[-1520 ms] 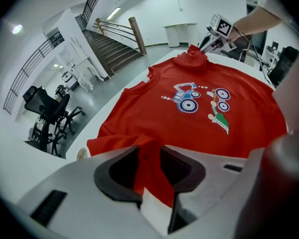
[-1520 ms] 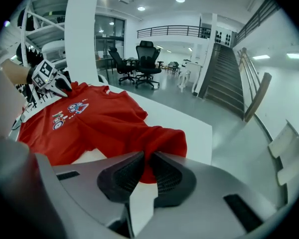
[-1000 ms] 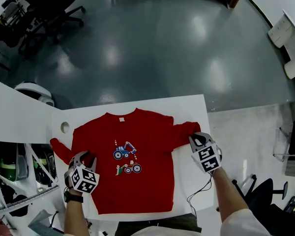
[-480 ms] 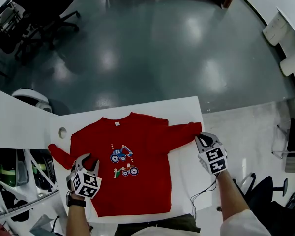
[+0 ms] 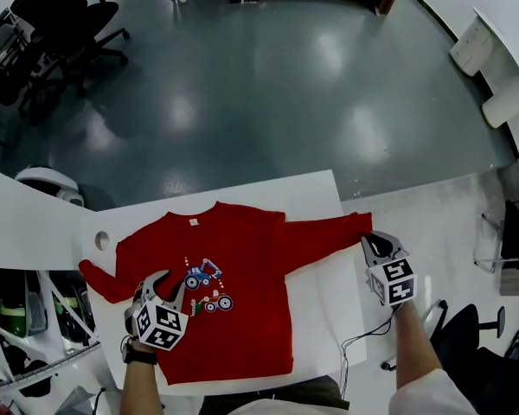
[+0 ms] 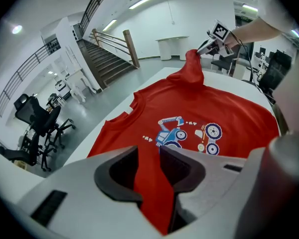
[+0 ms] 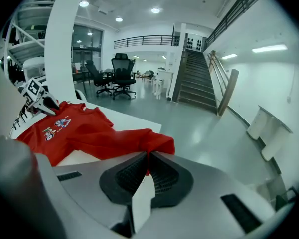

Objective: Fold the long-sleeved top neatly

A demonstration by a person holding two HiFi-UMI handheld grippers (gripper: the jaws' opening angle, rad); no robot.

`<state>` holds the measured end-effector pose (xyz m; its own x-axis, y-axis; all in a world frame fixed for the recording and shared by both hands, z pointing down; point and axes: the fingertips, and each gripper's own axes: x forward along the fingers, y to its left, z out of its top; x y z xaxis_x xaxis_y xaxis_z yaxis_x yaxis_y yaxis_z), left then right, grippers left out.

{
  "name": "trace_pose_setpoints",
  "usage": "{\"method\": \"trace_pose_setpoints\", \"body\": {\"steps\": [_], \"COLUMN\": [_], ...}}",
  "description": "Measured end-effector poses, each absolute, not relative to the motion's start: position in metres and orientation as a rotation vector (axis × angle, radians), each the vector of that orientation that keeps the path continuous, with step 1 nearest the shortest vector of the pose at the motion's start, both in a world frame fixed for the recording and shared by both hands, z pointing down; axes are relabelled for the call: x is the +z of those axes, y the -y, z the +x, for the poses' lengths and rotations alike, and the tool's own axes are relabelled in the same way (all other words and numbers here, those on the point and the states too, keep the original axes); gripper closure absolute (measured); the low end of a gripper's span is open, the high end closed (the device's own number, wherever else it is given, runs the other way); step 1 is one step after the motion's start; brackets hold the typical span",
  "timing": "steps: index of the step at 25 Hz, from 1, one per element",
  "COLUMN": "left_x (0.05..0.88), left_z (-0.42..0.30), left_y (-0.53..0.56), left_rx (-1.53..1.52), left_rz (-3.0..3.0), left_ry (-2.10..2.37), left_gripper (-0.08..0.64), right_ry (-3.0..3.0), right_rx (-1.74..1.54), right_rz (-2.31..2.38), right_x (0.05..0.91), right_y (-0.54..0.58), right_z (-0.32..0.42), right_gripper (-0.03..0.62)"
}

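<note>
Currently I have the red long-sleeved top (image 5: 246, 318) lying front-up on the white table (image 5: 322, 305), with its tractor print (image 5: 204, 289) showing. My left gripper (image 6: 148, 154) is partly closed and pinches a fold of the red cloth between its pads, on the top's left side near the hem. My right gripper (image 7: 147, 156) is clamped almost fully together on the end of the other sleeve (image 5: 322, 232). That sleeve stretches out sideways, and its cuff is lifted just past the table's edge.
</note>
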<state>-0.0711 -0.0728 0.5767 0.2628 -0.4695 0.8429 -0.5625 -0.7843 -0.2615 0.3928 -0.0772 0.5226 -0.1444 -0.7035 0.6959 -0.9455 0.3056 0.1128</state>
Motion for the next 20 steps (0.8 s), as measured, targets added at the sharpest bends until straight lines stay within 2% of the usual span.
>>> {"method": "trace_pose_setpoints", "body": {"steps": [14,20], "left_x": [0.579,0.580], "left_z": [-0.022,-0.021], "left_y": [0.078,0.079], "left_rx": [1.576,1.591], "left_rz": [2.476,2.465], "left_ry": [0.900,0.898], "left_gripper": [0.417,0.417], "right_ry": [1.722,1.748], "right_rx": [0.498,0.536], "right_rz": [1.705,1.708], "right_x": [0.496,0.491], "right_y": [0.065,0.075], "right_z": [0.518,0.526], "right_gripper": [0.566,0.566]}}
